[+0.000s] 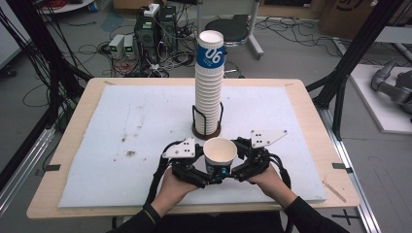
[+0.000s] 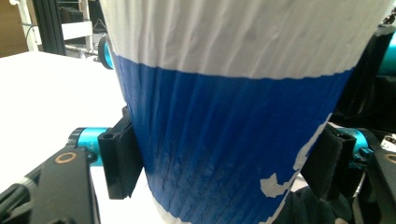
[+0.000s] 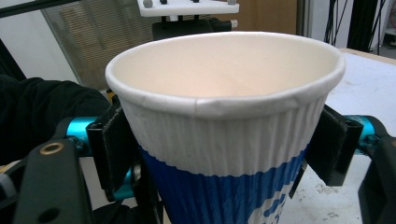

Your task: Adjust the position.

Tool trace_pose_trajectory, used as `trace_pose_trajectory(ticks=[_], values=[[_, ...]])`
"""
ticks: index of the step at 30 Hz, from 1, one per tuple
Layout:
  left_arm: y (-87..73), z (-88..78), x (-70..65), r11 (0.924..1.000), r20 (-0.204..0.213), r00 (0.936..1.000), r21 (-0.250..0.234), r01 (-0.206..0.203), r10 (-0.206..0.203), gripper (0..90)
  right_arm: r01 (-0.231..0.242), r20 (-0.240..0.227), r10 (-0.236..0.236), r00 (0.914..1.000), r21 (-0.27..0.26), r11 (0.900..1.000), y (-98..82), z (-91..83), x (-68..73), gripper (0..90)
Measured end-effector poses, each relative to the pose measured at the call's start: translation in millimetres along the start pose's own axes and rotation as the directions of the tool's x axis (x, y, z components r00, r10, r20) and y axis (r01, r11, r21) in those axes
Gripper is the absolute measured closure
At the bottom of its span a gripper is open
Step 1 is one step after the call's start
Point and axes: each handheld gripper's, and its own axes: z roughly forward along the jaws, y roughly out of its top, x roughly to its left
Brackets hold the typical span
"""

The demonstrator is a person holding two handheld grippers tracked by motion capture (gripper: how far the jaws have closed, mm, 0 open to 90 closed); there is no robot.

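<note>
A ribbed paper cup (image 1: 220, 154) stood upright at the counter's (image 1: 121, 121) near edge, mouth up, between both grippers. The left gripper (image 1: 206, 178) pinched its left side; the right gripper (image 1: 232, 174) pinched its right. The cup stack (image 1: 209, 87) rose just beyond.

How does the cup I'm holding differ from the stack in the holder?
The held paper cup is a single cup; the cup stack is many nested cups, far taller. The held cup sits between both claws, near the person; the stack stands in a black wire holder farther back. Both are upright, ribbed, white with blue bands.
</note>
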Motion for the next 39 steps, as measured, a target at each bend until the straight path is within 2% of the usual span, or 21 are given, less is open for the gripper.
trace_pose_trajectory(ticks=[5,12,18,23,24,26,28,34,39], values=[[-0.3,0.2,-0.9,0.9999,0.003,0.9999,0.001,-0.01,0.01,26.5,-0.001,-0.008,0.001,1.0,-0.005,1.0,-0.5,0.0,-0.2,20.0],[-1.3,0.8,-2.0,0.9995,-0.01,0.9995,0.003,-0.031,0.031,26.9,-0.031,-0.029,0.03,0.9992,-0.032,0.999,1.3,-2.7,-1.2,18.1],[-2.9,1.2,-1.9,0.9989,-0.02,0.9987,-0.007,-0.046,0.046,27.3,-0.039,-0.025,0.038,0.999,-0.037,0.999,1.6,-2.8,-1.6,19.0],[-2.2,1.4,-2.8,0.998,-0.035,0.9975,0.017,-0.061,0.062,25.9,-0.034,-0.023,0.033,0.9992,-0.033,0.999,1.8,-3.8,-1.8,19.7],[-1.9,1.1,-3.2,0.997,-0.041,0.9964,0.024,-0.073,0.074,24.8,-0.031,-0.019,0.03,0.9994,-0.04,0.999,2.3,-4.6,-2.0,19.8],[-1.1,0.1,-3.6,0.9971,-0.049,0.9961,0.024,-0.073,0.074,20.4,-0.019,0.008,0.02,0.9998,-0.053,0.998,4.0,-8.9,-3.3,20.0],[0.1,-1.6,-4.0,0.997,-0.061,0.9954,0.027,-0.072,0.073,19.7,-0.022,0.014,0.023,0.9996,-0.054,0.998,4.3,-11.0,-3.6,20.0],[2.0,-15.1,0.1,0.9976,-0.103,0.9926,0.035,-0.06,0.064,17.4,-0.005,0.069,0.01,0.9976,-0.066,0.998,6.3,-23.3,-8.6,20.0],[8.4,-33.5,5.2,0.9975,-0.163,0.9843,0.028,-0.064,0.068,16.8,0.007,0.119,0.001,0.9929,-0.069,0.998,7.6,-36.2,-13.0,20.1]])
